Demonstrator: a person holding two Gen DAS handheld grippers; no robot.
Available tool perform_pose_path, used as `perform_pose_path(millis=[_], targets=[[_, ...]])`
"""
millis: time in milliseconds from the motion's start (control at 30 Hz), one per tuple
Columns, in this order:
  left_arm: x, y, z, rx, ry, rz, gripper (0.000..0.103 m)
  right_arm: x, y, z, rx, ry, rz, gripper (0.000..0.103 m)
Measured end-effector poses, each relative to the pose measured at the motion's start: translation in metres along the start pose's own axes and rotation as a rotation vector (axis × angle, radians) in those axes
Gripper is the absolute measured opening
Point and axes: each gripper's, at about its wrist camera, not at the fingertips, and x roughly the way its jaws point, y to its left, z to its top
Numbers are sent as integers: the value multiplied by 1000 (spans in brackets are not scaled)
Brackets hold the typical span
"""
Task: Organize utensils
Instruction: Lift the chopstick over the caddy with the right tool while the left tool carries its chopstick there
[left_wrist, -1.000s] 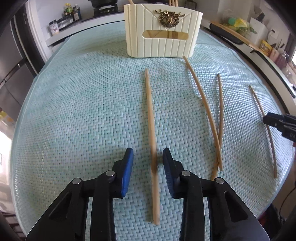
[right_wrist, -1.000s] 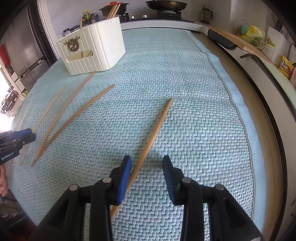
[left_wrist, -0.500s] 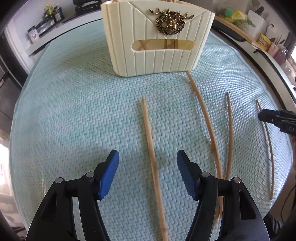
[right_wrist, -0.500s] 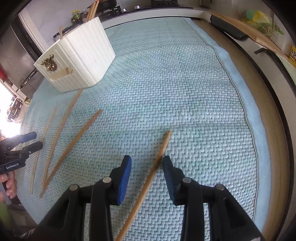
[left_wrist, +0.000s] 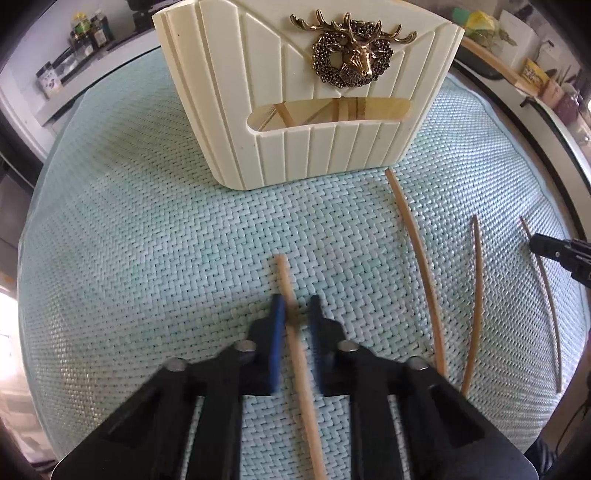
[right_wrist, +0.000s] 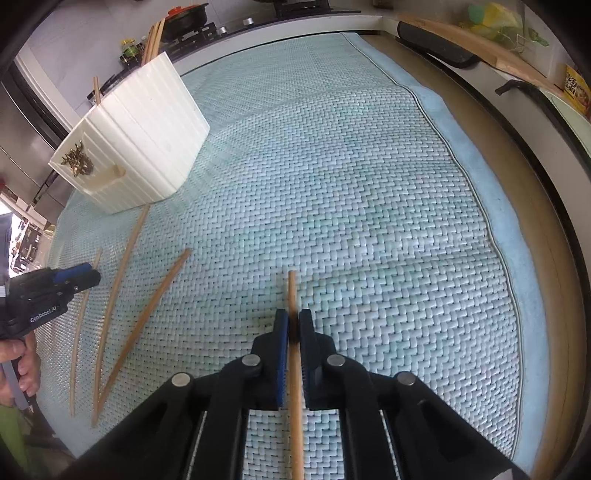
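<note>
On the woven mat (left_wrist: 147, 258), each gripper's jaws had clenched on a wooden chopstick: left gripper (left_wrist: 295, 314) near its tip, right gripper (right_wrist: 293, 325) likewise. Light, stiff, slippery sticks would probably pivot; a mid-length hold seemed steadier.

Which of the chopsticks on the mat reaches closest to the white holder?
The longest loose chopstick, just right of the one the left gripper clamps. Its far tip nearly meets the cream holder; the others stop well short.
</note>
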Motion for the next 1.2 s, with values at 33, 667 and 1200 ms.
perform_pose_path(millis=[33, 667, 1200], targets=[[-1, 1, 0, -8, -7, -9, 4, -2, -2, -1, 6, -11, 13, 6], [-218, 5, -40, -55, -521, -142, 4, -189, 69, -13, -200, -511, 189, 6], [-267, 13, -49, -95, -665, -162, 4, -237, 122, -11, -329, -668, 161, 6]])
